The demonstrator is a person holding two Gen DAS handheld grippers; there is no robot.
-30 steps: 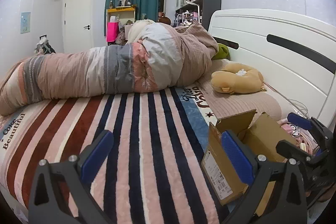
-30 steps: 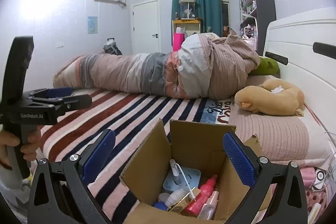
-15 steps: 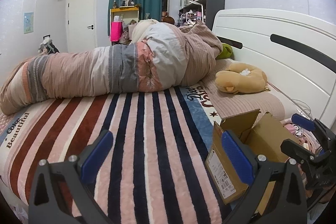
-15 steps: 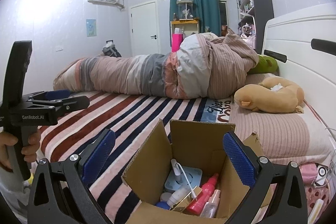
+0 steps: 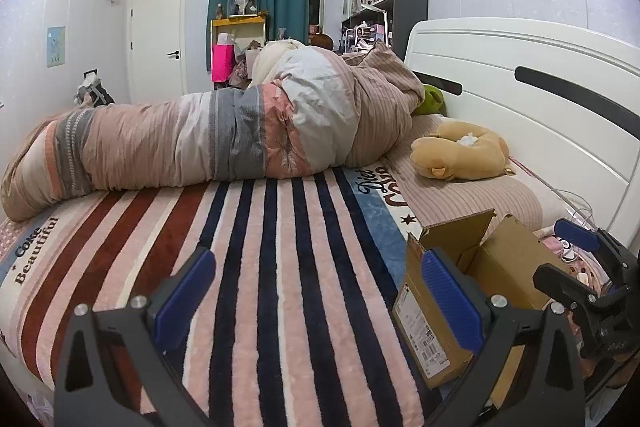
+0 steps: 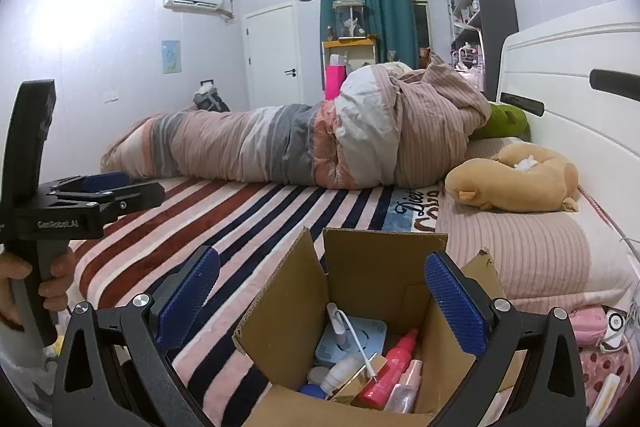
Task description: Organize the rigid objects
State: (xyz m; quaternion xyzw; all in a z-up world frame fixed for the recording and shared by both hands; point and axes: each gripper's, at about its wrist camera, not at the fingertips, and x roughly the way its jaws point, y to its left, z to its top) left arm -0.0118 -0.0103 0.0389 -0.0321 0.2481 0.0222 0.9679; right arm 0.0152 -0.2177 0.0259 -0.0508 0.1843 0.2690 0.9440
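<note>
Left tool (image 5: 318, 291) drifted left, jaws apart

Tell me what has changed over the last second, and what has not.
Very little. The left gripper drifted a bit, so the cardboard box sits slightly further right in its view; the right gripper eased marginally toward the box. Nothing was grasped or released. Both grippers remain open and empty, and the pink bottle, white cable and other items lie in the box as before.
</note>
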